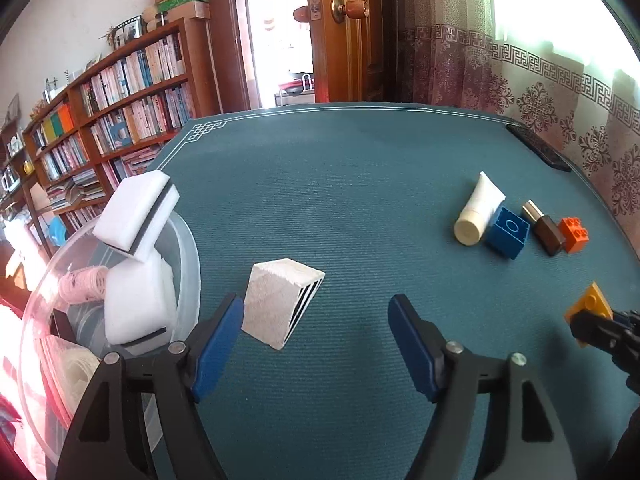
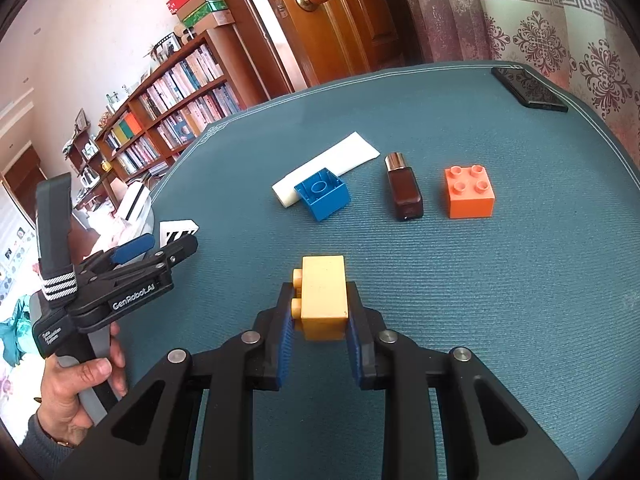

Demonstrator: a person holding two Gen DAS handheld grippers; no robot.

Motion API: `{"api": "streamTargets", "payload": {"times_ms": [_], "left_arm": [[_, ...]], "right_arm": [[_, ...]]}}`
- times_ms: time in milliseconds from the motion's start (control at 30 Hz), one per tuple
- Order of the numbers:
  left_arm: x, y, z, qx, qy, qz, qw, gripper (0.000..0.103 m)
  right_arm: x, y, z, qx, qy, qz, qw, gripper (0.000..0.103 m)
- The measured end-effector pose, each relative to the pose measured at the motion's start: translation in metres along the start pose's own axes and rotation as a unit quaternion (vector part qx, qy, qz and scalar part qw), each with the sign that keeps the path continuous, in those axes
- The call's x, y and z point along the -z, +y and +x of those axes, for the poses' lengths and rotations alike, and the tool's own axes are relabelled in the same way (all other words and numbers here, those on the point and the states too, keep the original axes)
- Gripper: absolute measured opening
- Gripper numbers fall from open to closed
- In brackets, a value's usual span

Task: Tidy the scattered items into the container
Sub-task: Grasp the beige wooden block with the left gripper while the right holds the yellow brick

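My left gripper [image 1: 316,340] is open. A white foam block with black stripes [image 1: 280,304] sits tilted just ahead of its left fingertip [image 1: 222,340], not clamped; this block [image 2: 178,232] also shows in the right wrist view. Left of it is the clear round container [image 1: 192,264] holding white sponges [image 1: 138,304]; another sponge [image 1: 136,216] leans over its rim. My right gripper [image 2: 322,324] is shut on a yellow brick [image 2: 323,296], low over the cloth. Ahead lie a white tube [image 2: 352,152], a blue brick [image 2: 322,194], a brown bottle [image 2: 404,192] and an orange brick [image 2: 470,192].
A teal cloth [image 1: 340,184] covers the table. A black phone [image 2: 528,88] lies at the far right edge. A hand [image 2: 76,392] holds the left gripper [image 2: 160,248]. A bookshelf [image 1: 120,112] and a wooden door [image 1: 348,28] stand beyond the table.
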State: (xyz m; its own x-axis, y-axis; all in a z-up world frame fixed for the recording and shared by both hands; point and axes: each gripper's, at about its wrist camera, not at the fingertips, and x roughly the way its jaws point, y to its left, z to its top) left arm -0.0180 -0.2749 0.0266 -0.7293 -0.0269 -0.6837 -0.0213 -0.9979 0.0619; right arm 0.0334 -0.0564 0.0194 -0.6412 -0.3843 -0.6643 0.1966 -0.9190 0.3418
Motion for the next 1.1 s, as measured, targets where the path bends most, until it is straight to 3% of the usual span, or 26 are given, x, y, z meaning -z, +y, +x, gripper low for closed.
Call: {"api": "streamTargets", "payload": {"times_ms": [300,533,900,967,1000,1100], "left_arm": [[-0.009,-0.003,0.015,0.006,0.020,-0.002,0.9998,0.080],[-0.011,-0.002,0.009,0.043,0.011,-0.008,0.9990,0.057],[-0.017,-0.011,0.026,0.056,0.038,-0.009,0.9977,0.057],[-0.018,-0.014,0.027,0.054,0.037,-0.007,0.9978,0.049],[-0.018,-0.015,0.027,0.055,0.036,-0.006,0.9978,0.034],[-0.017,-0.017,0.024,0.070,0.032,-0.008,0.9970,0.034]], "right_arm": [[0.000,-0.003,0.002,-0.002,0.002,0.004,1.000,0.026],[0.002,-0.002,0.001,0.003,0.002,0.005,1.000,0.026],[0.004,-0.003,0.006,0.011,0.010,0.005,1.000,0.026],[0.004,-0.003,0.007,0.012,0.011,0.004,1.000,0.026],[0.004,-0.002,0.008,0.013,0.010,0.002,1.000,0.026],[0.005,-0.002,0.009,0.017,0.007,-0.003,1.000,0.026]]}}
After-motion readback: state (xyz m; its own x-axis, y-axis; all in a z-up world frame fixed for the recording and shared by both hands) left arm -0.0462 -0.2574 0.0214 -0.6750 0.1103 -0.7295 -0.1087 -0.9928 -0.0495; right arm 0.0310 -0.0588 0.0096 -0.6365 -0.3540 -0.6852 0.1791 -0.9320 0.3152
